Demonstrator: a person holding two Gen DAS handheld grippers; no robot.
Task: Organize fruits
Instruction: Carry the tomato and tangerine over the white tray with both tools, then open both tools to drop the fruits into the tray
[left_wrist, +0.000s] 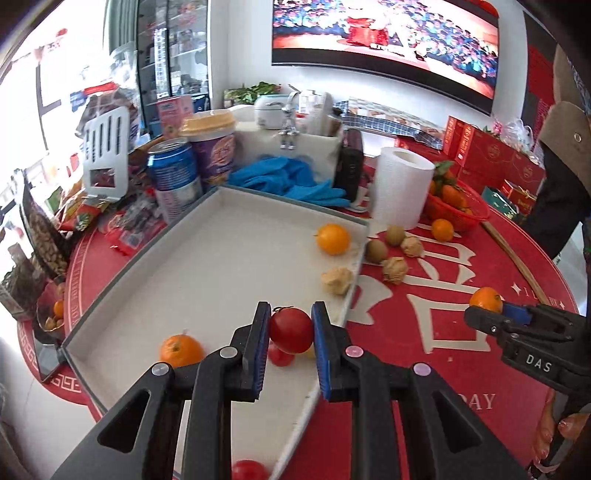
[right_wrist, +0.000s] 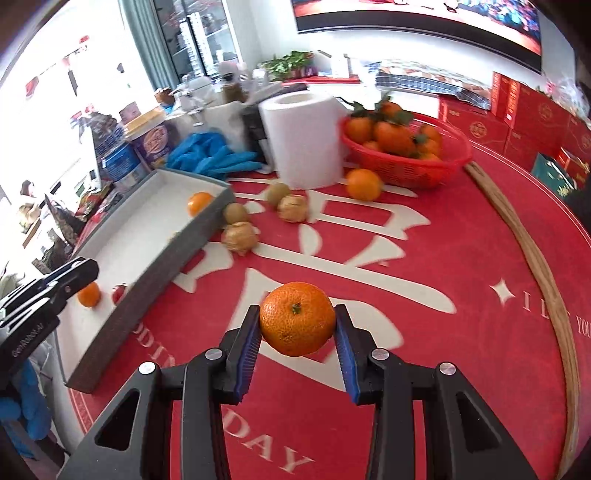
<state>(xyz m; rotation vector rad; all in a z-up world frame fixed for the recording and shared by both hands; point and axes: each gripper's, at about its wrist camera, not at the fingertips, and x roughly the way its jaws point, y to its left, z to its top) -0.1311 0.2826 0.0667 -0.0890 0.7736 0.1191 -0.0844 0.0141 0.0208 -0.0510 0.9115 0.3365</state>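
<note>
My left gripper (left_wrist: 290, 325) is shut on a red tomato (left_wrist: 291, 329) and holds it over the near right part of the grey tray (left_wrist: 229, 192). In the tray lie an orange (left_wrist: 332, 239), a tangerine (left_wrist: 181, 349), a husked fruit (left_wrist: 337, 280) and more small tomatoes (left_wrist: 280, 355). My right gripper (right_wrist: 297, 325) is shut on a tangerine (right_wrist: 297, 318) above the red tablecloth, right of the tray (right_wrist: 155, 280). It also shows in the left wrist view (left_wrist: 491, 314). Two kiwis (right_wrist: 236, 213) and husked fruits (right_wrist: 240, 238) lie on the cloth beside the tray.
A red basket (right_wrist: 406, 162) of tangerines stands at the back, a loose orange (right_wrist: 364, 184) in front of it. A paper roll (right_wrist: 303, 140), blue gloves (right_wrist: 210, 155), a cup (left_wrist: 214, 147), a can (left_wrist: 175, 177) and snack packs crowd the tray's far side.
</note>
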